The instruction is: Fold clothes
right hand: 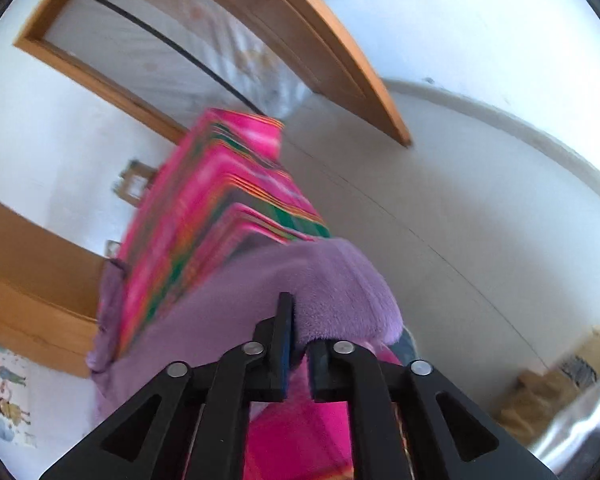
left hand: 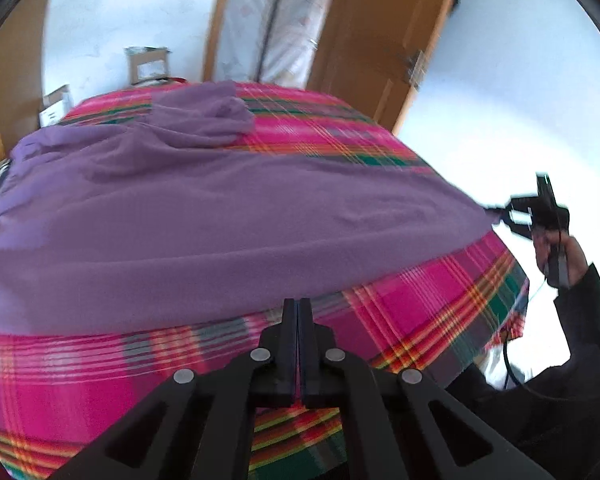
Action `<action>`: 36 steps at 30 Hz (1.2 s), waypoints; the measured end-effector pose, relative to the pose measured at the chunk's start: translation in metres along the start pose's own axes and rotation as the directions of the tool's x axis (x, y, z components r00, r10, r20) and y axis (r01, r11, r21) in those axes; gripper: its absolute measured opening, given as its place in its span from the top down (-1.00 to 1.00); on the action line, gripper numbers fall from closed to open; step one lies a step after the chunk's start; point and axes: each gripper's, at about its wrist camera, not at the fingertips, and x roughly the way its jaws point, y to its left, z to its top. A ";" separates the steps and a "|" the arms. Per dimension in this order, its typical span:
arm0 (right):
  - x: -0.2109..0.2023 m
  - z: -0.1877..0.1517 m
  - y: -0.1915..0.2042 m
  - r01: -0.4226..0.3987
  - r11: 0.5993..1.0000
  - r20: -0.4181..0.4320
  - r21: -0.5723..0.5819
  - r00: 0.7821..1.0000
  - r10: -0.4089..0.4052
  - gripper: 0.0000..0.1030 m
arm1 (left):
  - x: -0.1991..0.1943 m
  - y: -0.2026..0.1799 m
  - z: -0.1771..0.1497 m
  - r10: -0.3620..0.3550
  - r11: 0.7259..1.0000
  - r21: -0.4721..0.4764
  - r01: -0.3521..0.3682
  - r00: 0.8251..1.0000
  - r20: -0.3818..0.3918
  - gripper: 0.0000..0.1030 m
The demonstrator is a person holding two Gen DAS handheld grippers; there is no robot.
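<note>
A purple fleece garment (left hand: 204,216) lies spread across a bed under a pink plaid cover (left hand: 420,304). My left gripper (left hand: 298,304) is shut, its tips right at the garment's near hem; no cloth shows between the fingers. At the bed's right edge my right gripper (left hand: 496,212) pinches the garment's corner and holds it taut out past the edge. In the right wrist view the right gripper (right hand: 302,320) is shut on a thick fold of the purple garment (right hand: 340,280), which drapes over and hides the right finger.
A person's hand and dark sleeve (left hand: 580,292) hold the right gripper beside the bed. A wooden door (left hand: 380,40) stands open behind the bed, and cardboard boxes (left hand: 148,64) sit by the far wall. Pale floor (right hand: 460,200) lies to the bed's right.
</note>
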 end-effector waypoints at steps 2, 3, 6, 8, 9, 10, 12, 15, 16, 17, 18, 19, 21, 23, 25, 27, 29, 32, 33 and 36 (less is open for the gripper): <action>-0.011 0.001 -0.010 0.064 0.998 0.054 0.010 0.996 -0.064 0.44 | -0.012 0.019 0.000 0.061 0.996 -0.066 -0.058 0.997 0.038 0.98; -0.015 0.002 -0.011 0.090 0.996 0.080 0.012 0.993 -0.090 0.41 | -0.018 0.033 0.000 0.107 0.988 -0.120 -0.101 0.993 0.050 0.98; -0.032 0.001 -0.002 0.112 0.993 0.169 -0.028 0.980 -0.106 0.40 | -0.036 0.079 -0.003 0.233 0.932 -0.302 -0.202 0.970 0.068 0.98; -0.038 -0.003 0.015 0.095 0.989 0.223 -0.109 0.972 -0.069 0.34 | -0.050 0.109 -0.008 0.317 0.876 -0.402 -0.265 0.946 0.067 0.98; -0.038 -0.008 0.028 0.078 0.982 0.234 -0.174 0.972 -0.035 0.30 | -0.056 0.123 -0.010 0.357 0.849 -0.440 -0.294 0.932 0.065 0.97; -0.037 -0.013 0.042 0.059 0.969 0.239 -0.241 0.971 0.000 0.23 | -0.061 0.135 -0.012 0.392 0.823 -0.468 -0.322 0.918 0.057 0.97; -0.025 -0.030 0.074 0.000 0.916 0.193 -0.402 0.977 0.085 0.17 | -0.070 0.160 -0.014 0.454 0.769 -0.523 -0.367 0.890 0.043 0.97; 0.003 -0.066 0.122 -0.127 0.803 0.037 -0.583 0.982 0.183 0.17 | -0.079 0.198 -0.015 0.536 0.687 -0.586 -0.429 0.844 0.011 0.93; 0.009 -0.079 0.134 -0.165 0.767 -0.008 -0.620 0.979 0.204 0.17 | -0.082 0.205 -0.016 0.550 0.669 -0.601 -0.437 0.835 0.005 0.92; 0.016 -0.091 0.145 -0.204 0.729 -0.055 -0.653 0.973 0.223 0.17 | -0.086 0.217 -0.018 0.563 0.647 -0.621 -0.443 0.827 -0.004 0.91; 0.022 -0.103 0.157 -0.243 0.689 -0.102 -0.683 0.966 0.239 0.17 | -0.087 0.226 -0.020 0.568 0.628 -0.639 -0.443 0.823 -0.013 0.90; 0.030 -0.116 0.169 -0.270 0.641 -0.144 -0.718 0.959 0.243 0.17 | -0.088 0.236 -0.022 0.572 0.610 -0.657 -0.443 0.820 -0.022 0.88; 0.041 -0.143 0.190 -0.315 0.534 -0.219 -0.785 0.947 0.237 0.17 | -0.086 0.250 -0.025 0.577 0.579 -0.683 -0.445 0.816 -0.043 0.86; 0.046 -0.172 0.208 -0.351 0.416 -0.281 -0.839 0.934 0.221 0.17 | -0.085 0.262 -0.028 0.584 0.552 -0.704 -0.448 0.809 -0.057 0.86; 0.047 -0.190 0.216 -0.372 0.324 -0.320 -0.870 0.925 0.205 0.17 | -0.086 0.269 -0.031 0.592 0.532 -0.723 -0.441 0.804 -0.056 0.84; 0.046 -0.207 0.219 -0.376 0.241 -0.339 -0.895 0.923 0.181 0.17 | -0.087 0.273 -0.033 0.598 0.514 -0.741 -0.431 0.800 -0.050 0.77; 0.048 -0.222 0.222 -0.373 0.177 -0.347 -0.911 0.924 0.159 0.17 | -0.085 0.279 -0.035 0.588 0.512 -0.751 -0.417 0.808 -0.047 0.72; 0.051 -0.238 0.225 -0.341 0.082 -0.331 -0.936 0.936 0.120 0.17 | -0.083 0.284 -0.035 0.571 0.517 -0.757 -0.400 0.820 -0.043 0.72; 0.053 -0.244 0.227 -0.332 0.054 -0.325 -0.942 0.939 0.108 0.17 | -0.082 0.285 -0.035 0.568 0.517 -0.758 -0.399 0.822 -0.045 0.71; 0.061 -0.252 0.234 -0.328 0.011 -0.326 -0.945 0.941 0.090 0.23 | -0.080 0.287 -0.034 0.559 0.517 -0.763 -0.387 0.828 -0.040 0.70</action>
